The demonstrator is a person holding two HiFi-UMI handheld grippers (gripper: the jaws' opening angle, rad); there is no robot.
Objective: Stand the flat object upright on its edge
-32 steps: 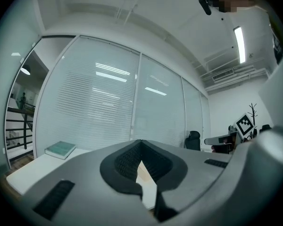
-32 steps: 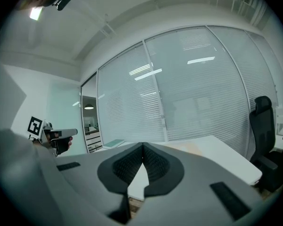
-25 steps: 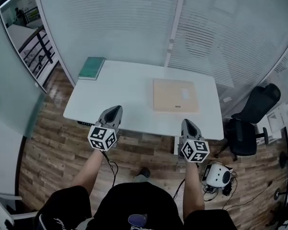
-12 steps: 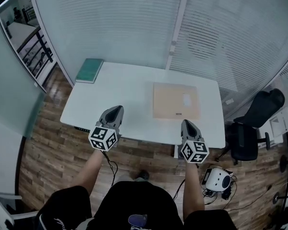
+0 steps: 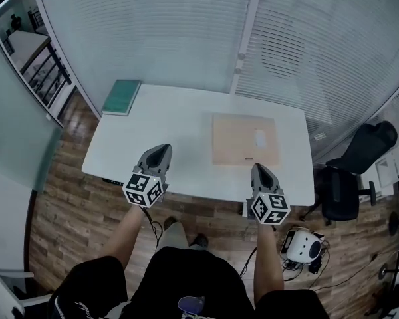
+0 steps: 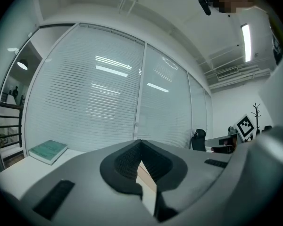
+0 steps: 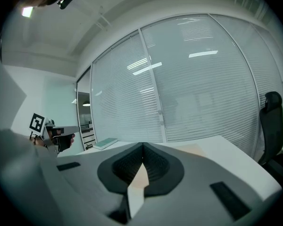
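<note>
A flat tan board (image 5: pixel 245 139) lies on the right half of the white table (image 5: pixel 173 131). A green book (image 5: pixel 122 97) lies flat at the table's far left corner; it also shows in the left gripper view (image 6: pixel 48 150) and the right gripper view (image 7: pixel 106 143). My left gripper (image 5: pixel 161 150) hovers at the table's near edge, left of the board, shut and empty. My right gripper (image 5: pixel 258 169) hangs just short of the near edge, in front of the board, also shut with nothing in it. In both gripper views the jaws meet tip to tip (image 6: pixel 140 142) (image 7: pixel 142 146).
Glass walls with blinds stand behind the table. A black office chair (image 5: pixel 359 158) is at the right end. A small white device (image 5: pixel 301 244) and cables lie on the wooden floor by my right leg. A railing (image 5: pixel 50 68) shows at far left.
The view has shifted slightly toward the table and one leg has stepped forward. Both grippers keep their places and stay shut.
</note>
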